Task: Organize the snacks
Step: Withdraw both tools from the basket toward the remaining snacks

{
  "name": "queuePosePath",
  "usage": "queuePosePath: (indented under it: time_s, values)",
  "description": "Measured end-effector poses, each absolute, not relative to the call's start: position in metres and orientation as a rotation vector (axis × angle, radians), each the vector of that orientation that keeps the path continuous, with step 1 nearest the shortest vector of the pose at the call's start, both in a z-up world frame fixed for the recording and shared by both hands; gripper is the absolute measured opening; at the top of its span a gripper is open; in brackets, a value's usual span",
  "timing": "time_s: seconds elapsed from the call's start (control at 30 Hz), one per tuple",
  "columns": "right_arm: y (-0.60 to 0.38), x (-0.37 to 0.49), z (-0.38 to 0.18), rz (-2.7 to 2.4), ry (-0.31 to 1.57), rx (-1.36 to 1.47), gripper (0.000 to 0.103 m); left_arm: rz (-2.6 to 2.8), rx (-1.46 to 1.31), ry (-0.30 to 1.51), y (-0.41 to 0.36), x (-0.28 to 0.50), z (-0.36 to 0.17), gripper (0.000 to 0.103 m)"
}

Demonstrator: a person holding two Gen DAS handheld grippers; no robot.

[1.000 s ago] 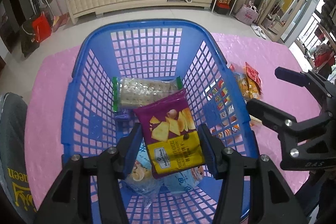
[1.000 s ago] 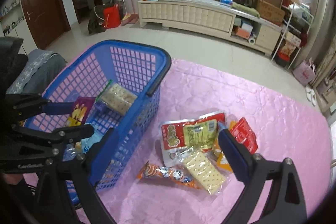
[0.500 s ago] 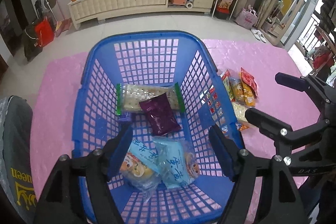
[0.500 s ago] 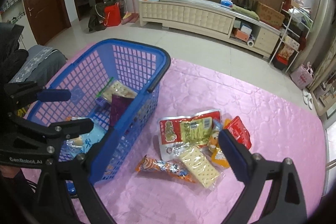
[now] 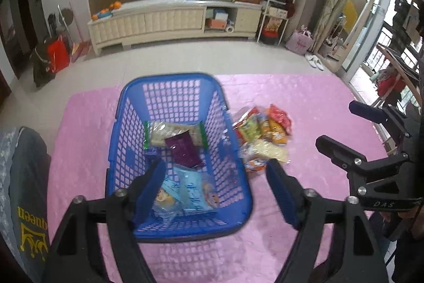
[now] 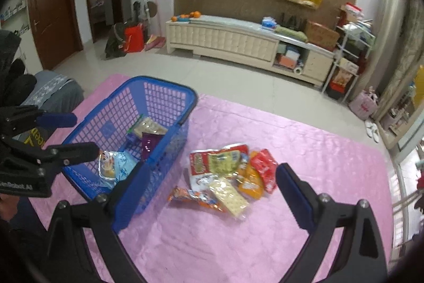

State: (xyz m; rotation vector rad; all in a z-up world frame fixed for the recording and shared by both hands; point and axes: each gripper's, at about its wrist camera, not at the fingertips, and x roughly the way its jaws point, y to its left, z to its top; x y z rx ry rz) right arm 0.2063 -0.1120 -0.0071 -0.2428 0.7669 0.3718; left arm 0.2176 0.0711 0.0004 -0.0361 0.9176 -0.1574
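A blue plastic basket (image 5: 169, 79) stands on the pink cloth. Inside lie a cracker pack (image 5: 169, 131), a purple chip bag (image 5: 184, 151) on top of it, and light blue packs (image 5: 192, 192) at the near end. My left gripper (image 5: 216, 166) hangs above the basket's near end; its jaws are opening and nothing is between them. Right of the basket (image 6: 169, 83) sits a pile of loose snacks (image 6: 228, 171): a red and green bag, crackers, orange and red packets. My right gripper (image 6: 212, 167) hovers open and empty above that pile.
The pink cloth (image 5: 304, 97) covers the table, and its far edge meets tiled floor. A grey cushion with yellow lettering (image 5: 23, 177) lies at the left. A long white cabinet (image 6: 225, 41) stands against the far wall.
The left gripper let go of the purple chip bag, which now lies in the basket. Its jaws widened. Both grippers rose and drew back from the basket and the pile.
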Motion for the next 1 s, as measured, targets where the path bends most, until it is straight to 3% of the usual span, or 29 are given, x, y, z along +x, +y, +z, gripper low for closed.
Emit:
queuePosePath:
  time_s: [0.47,1.0]
  values:
    - [-0.187,0.172,-0.008,0.312,0.772,-0.190,0.097,-0.235,0.033,0.926,-0.005,0.189,0.003,0.083]
    - [-0.235,0.185,-0.067,0.413,0.828,-0.207,0.097,-0.260,0.115,1.026,-0.071,0.216,-0.057,0.083]
